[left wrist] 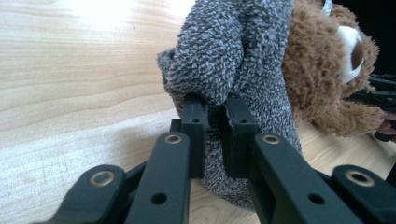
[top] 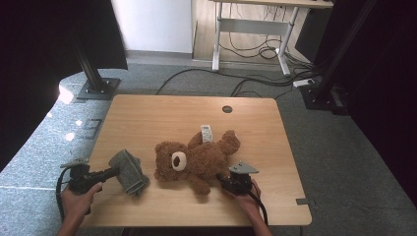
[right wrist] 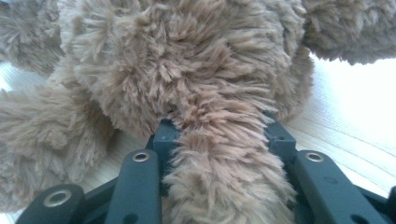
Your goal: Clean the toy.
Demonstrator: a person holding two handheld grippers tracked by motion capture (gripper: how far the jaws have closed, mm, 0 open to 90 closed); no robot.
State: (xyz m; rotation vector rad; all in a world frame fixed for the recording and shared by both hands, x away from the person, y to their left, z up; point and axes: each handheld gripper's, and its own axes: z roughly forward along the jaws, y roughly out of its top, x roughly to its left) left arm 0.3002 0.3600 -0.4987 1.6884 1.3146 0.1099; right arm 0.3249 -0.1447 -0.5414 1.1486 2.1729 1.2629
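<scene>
We pin the teddy bear [top: 196, 160] mid-surface, the right hand-held gripper [top: 231, 183] clamped on its limb for steadiness; beside the bear's head, the left hand-held gripper [top: 112, 172] pinches the grey sock [top: 129, 171], ready for dressing.

Grey carpet floor [top: 344, 142] under a wooden table [top: 147, 118] — white-legged desk [top: 255, 24] and loose cables [top: 255, 51] behind.

The person's left hand [top: 81, 194] comes in from the bottom edge and holds the left hand-held gripper [top: 114, 171] level, pointing right; its jaws stand slightly apart with grey fabric between them. The right hand [top: 246, 196] holds the right hand-held gripper [top: 222, 180] aimed up and left, its jaws clamped on brown plush.
</scene>
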